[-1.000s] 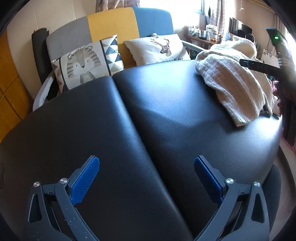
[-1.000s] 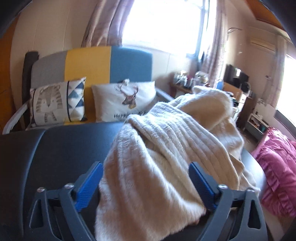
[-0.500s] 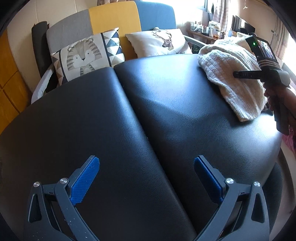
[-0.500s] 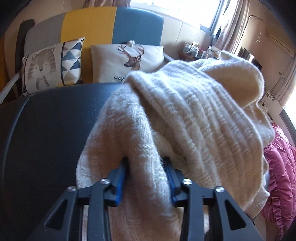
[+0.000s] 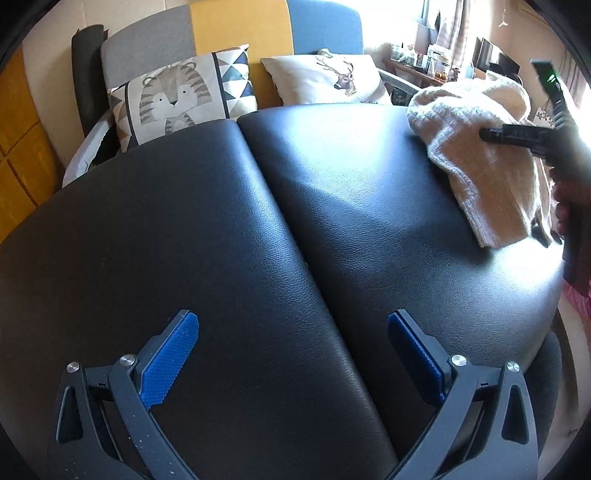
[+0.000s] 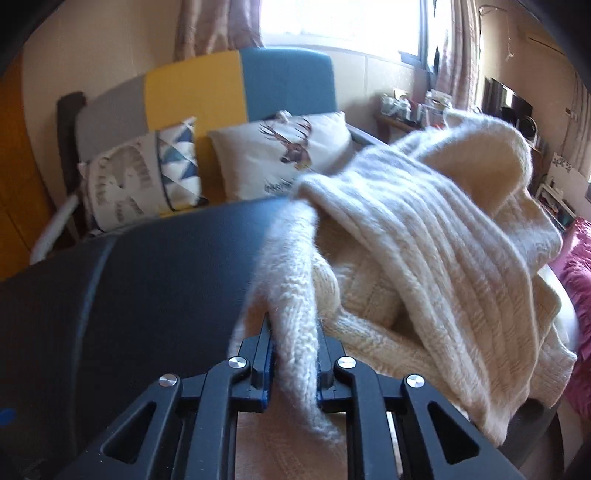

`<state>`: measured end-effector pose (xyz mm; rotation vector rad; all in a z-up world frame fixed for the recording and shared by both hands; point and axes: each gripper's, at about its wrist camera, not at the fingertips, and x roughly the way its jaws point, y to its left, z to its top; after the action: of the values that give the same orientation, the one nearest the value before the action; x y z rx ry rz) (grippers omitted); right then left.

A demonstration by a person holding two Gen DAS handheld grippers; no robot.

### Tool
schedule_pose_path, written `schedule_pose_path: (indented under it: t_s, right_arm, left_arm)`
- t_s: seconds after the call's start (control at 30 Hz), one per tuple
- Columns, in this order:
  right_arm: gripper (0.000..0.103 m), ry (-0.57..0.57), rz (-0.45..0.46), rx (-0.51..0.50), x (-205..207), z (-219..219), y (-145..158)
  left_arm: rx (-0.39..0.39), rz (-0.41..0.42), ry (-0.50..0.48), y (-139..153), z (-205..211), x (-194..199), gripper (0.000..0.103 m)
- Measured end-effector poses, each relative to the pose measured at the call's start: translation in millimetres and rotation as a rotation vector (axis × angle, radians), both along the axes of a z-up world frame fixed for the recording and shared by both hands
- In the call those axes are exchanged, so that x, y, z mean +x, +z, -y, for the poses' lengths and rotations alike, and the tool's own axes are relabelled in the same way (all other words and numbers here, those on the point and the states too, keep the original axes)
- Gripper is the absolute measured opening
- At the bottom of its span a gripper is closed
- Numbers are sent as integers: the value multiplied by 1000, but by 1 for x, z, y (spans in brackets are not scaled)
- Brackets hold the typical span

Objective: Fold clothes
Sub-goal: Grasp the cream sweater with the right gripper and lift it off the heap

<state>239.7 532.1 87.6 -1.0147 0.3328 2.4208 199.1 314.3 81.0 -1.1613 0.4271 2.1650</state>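
- Left tongs [image 5: 291, 354] are seen wide apart in the left wrist view, with nothing between the blue pads [image 5: 168, 360]; only bare black surface lies under them.
- A black padded desk [image 5: 207, 236], split by a seam that runs from the far middle to the near right, is shown filling most of that view.
- A cream knitted sweater [image 5: 476, 170] is found bunched at the far right of the desk, well apart from the left tongs.
- The right tongs [image 5: 487, 134] are seen from the side there, pushed into the sweater's upper fold, and a hand [image 5: 569, 206] is glimpsed behind them at the right edge.
- A tiger cushion [image 5: 173, 96] and a deer cushion [image 5: 325, 79] are propped against a grey, yellow and blue sofa back [image 5: 236, 29] beyond the desk's far edge.
- In the right wrist view, the right tongs [image 6: 293, 354] are shown narrow and closing, with a thick roll of the sweater [image 6: 424, 251] pinched between the pads.
- The rest of the sweater is seen heaped to the right of the tongs, with ribbed folds draped over one another on the desk [image 6: 155, 280].
- A pink fabric [image 6: 578, 266] is visible at the right edge, past the sweater.
- The same cushions and sofa back are seen on the far side, under a bright window [image 6: 332, 18].
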Motion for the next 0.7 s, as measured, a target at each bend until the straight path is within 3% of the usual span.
schedule_pose_path:
  t_s: [0.2,0.33,0.57,0.7]
  right_arm:
    - [10,156,-88,-73,-7,61,23]
    - [10,259,-96,-105,-17,115,22]
    - [10,478,-91,-287,-22,217,-9]
    - [10,546,-96,-385,-22,255,-24]
  left_arm:
    - [4,9,27,-5,9,-3,103]
    - [-5,6,63,-8,23,-8,103]
    - [-26,26,152,-19,62,-22,103]
    - [-45,33,185,-25,78,-26,103]
